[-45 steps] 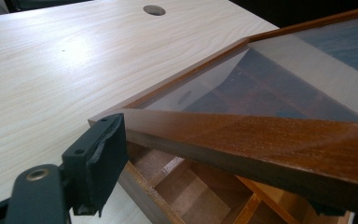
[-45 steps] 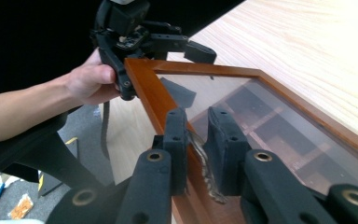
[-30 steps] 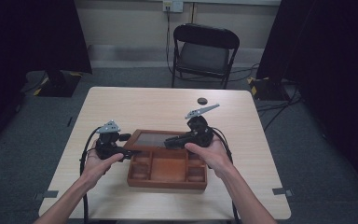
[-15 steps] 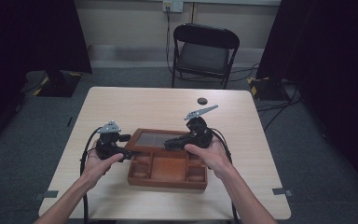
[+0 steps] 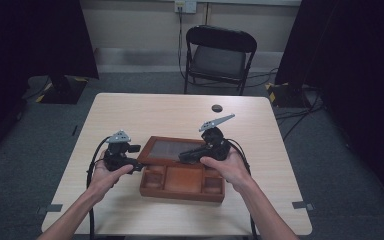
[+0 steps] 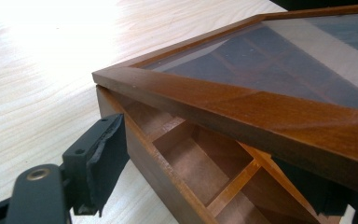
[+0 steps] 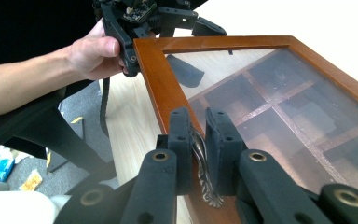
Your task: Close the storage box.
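Observation:
A brown wooden box [image 5: 182,182] with several compartments lies on the table in front of me. Its glass-paned lid [image 5: 167,149] is tilted up at the near edge, so there is a gap between the lid frame [image 6: 242,105] and the box below [image 6: 186,161]. My right gripper [image 7: 199,140] is shut on the lid's small metal handle [image 7: 201,163] at the frame's edge. My left gripper [image 6: 209,154] is open at the box's left end. One pad [image 6: 105,158] sits outside the box wall and the other jaw reaches under the lid.
A small black round object [image 5: 216,107] lies on the light wood table [image 5: 145,112] beyond the box. A black folding chair [image 5: 220,52] stands behind the table's far edge. Cables trail from both grippers toward me.

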### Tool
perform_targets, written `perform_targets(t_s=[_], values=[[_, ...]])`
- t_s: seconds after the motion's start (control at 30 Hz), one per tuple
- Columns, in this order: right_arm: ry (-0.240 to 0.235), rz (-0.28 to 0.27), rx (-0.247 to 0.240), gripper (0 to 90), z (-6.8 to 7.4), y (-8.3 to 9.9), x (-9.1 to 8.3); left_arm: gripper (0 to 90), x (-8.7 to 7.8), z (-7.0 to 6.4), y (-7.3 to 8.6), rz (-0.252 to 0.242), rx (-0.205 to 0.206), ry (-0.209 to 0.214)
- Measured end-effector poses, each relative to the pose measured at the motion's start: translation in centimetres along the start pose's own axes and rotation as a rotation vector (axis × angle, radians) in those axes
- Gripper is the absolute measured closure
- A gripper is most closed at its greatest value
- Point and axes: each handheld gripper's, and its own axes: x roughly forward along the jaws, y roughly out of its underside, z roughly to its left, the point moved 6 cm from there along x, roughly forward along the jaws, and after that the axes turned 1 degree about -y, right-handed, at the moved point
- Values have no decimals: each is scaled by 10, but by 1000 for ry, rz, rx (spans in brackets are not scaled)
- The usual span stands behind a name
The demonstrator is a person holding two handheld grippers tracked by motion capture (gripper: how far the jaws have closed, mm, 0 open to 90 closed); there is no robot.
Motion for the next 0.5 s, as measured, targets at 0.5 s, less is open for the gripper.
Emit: perform_targets(t_s=[0.5], values=[[10,35,-15,813,0,8,-2,192,-7,29,9,21,-47,-56]])
